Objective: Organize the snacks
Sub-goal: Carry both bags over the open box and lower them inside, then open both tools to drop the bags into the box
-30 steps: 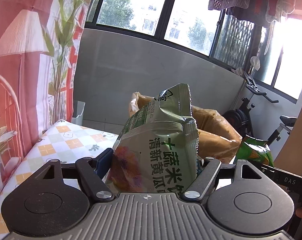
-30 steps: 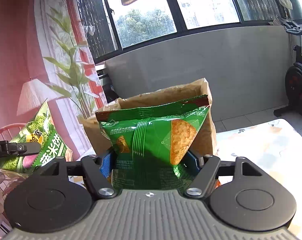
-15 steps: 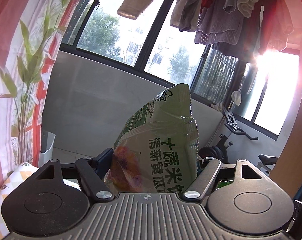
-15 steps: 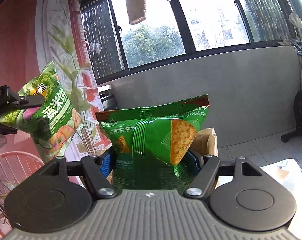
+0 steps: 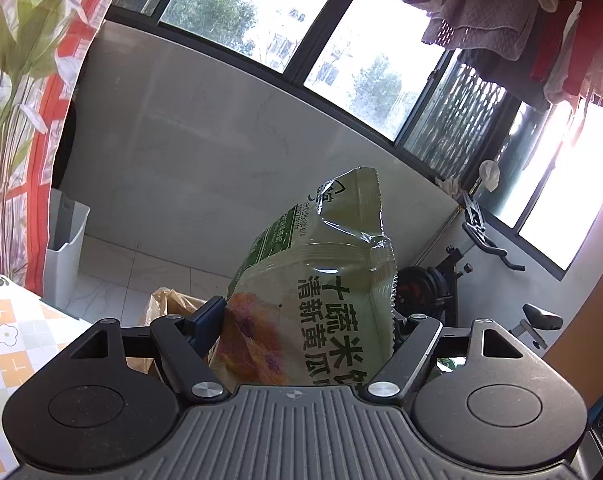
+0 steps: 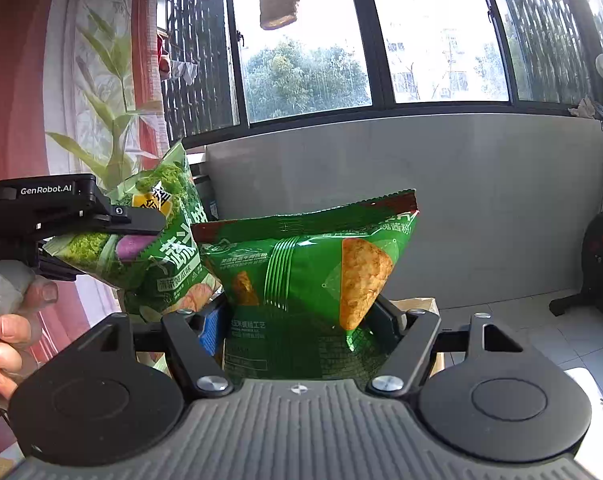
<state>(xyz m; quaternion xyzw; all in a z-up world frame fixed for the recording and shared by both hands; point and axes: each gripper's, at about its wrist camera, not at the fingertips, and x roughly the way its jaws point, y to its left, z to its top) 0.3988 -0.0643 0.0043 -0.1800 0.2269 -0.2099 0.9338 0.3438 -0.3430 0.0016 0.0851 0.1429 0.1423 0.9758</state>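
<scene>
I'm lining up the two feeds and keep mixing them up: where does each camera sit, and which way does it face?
Left wrist: on the left gripper, looking along its fingers at its pale green snack bag, the windows and an exercise bike; no hand shows.
Right wrist: on the right gripper, facing its dark green chip bag and the windows; the person's hand shows at left.
Shared: the pale green bag, brown paper bag, the windows.

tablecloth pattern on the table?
Checked tablecloth: orange, pale green and white squares with small flower outlines. Shows best in the left wrist view.
</scene>
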